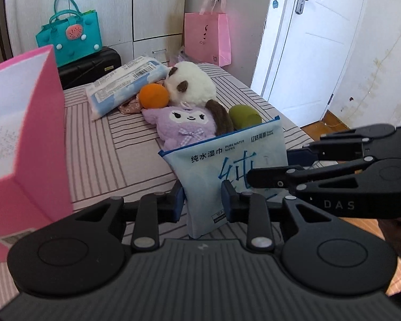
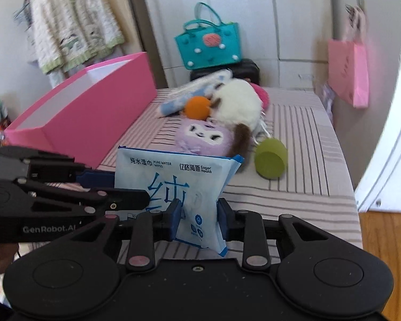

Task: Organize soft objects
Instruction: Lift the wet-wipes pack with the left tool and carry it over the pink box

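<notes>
Both claws clamp the wet-wipes pack [image 1: 227,165] upright at centre frame, left claw [image 1: 203,203] and right claw [image 2: 197,218] pinching its lower edge, plush toys [image 1: 184,128] piled behind on the striped bed [image 1: 115,165].

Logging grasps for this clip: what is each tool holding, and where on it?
Both hold the light-blue soft wet-wipes pack, upright: the left tool and the right tool each clamp its lower part.
</notes>
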